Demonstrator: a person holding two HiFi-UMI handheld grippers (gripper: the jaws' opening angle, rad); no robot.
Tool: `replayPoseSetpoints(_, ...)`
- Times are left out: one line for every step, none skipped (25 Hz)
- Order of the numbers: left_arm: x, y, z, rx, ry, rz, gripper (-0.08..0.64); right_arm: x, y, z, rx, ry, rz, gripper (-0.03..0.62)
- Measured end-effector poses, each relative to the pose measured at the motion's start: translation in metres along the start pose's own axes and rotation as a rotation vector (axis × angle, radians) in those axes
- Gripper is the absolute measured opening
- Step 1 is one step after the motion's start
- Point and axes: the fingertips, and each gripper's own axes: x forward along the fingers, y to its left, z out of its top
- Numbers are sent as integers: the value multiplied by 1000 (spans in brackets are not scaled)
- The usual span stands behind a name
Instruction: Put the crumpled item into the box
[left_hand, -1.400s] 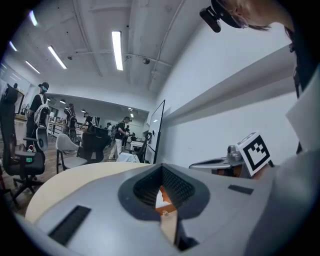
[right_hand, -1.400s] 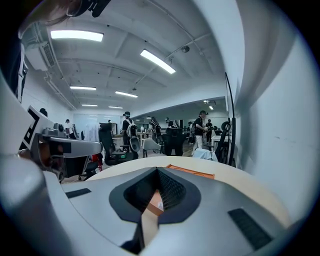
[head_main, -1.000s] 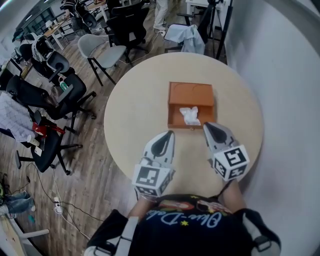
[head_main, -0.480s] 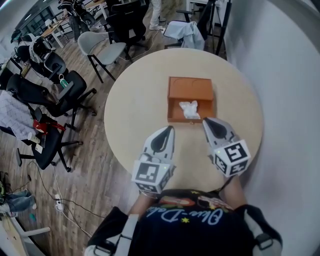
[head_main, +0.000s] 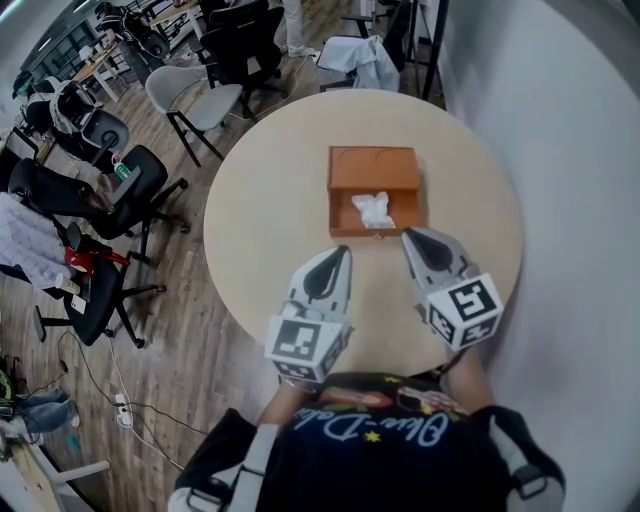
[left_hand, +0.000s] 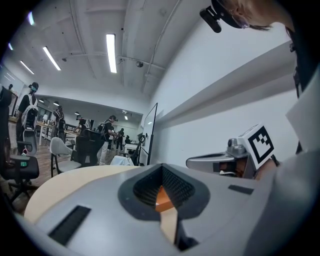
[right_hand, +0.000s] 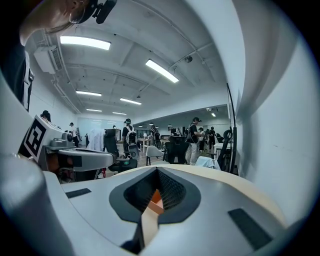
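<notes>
No change: crumpled tissue (head_main: 374, 209) still lies in the wooden box (head_main: 375, 165). Left hand-held gripper (head_main: 338, 254) and right hand-held gripper (head_main: 409, 236) wait just short, both pressed together, empty. Placement looks complete.

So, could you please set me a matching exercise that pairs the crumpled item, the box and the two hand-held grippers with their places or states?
Column one:
1. crumpled item
2. box
3. left hand-held gripper
4. right hand-held gripper

Column two:
A. orange, open, on the round table
B. white, lying inside the box
C. shut, tip close to the box's near right corner
D. shut, over the table, nearer the person than the box and to its left

Pairs: 1-B, 2-A, 3-D, 4-C
</notes>
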Motion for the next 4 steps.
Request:
replayPoseSetpoints(-1,0,1,1,1,-1,-8,-1,0,1,6,-1,-4,-2)
replayPoseSetpoints(-2,-1,1,0,2,-2,-8,-2,1,2,8,-3,-5,-2)
replayPoseSetpoints(-4,-1,2,0,3,-1,-8,-3,2,3,9,-4,-5,-2)
replayPoseSetpoints(-5,-1,3,-1,3,-1,-8,-5,4,5,9,-6,-4,-2)
